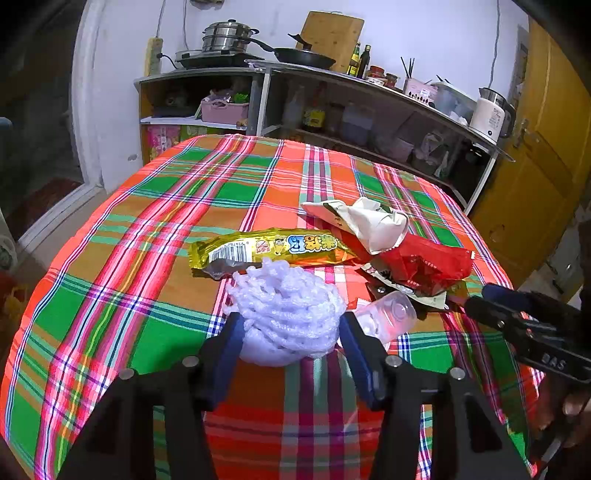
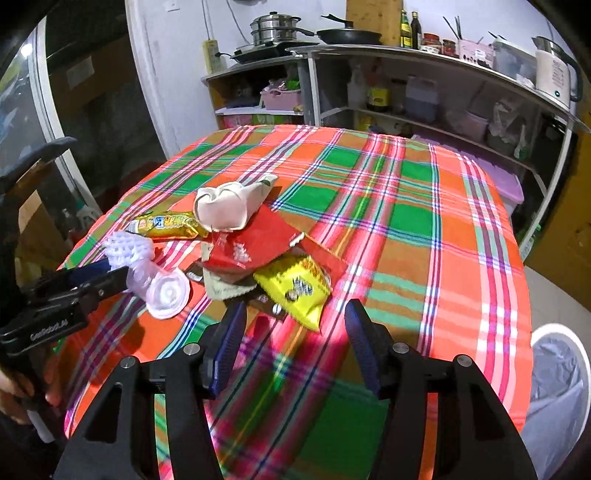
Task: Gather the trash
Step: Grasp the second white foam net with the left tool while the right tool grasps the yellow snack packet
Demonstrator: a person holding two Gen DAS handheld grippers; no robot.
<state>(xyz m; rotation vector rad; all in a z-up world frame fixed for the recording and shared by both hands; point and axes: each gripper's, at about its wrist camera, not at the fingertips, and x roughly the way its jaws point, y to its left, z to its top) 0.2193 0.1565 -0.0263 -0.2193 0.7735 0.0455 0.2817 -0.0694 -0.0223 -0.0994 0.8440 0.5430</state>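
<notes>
Room: a kitchen corner; a grey shelf unit fills the upper part of both views, carrying a steel steamer pot, a black frying pan, bottles and a white kettle. A yellow door stands at the right edge of the left wrist view.
Counter: covered by a plaid cloth in orange, green and pink; it takes up the middle of both views.
Trash pile: gathered right of centre in the left wrist view, left of centre in the right wrist view.
Red wrapper: lies mid-pile, partly under a crumpled white paper.
Gold snack wrapper: stretched out at the far left of the pile, just behind the foam net.
Yellow packet: at the near edge of the pile, just beyond the right claw.
White foam net: sits between the fingers of the left claw.
Clear plastic cup: on its side, touching the foam net.
Left claw: parted around the foam net; whether the pads press it I cannot tell.
Right claw: parted, with only cloth between its fingers.
</notes>
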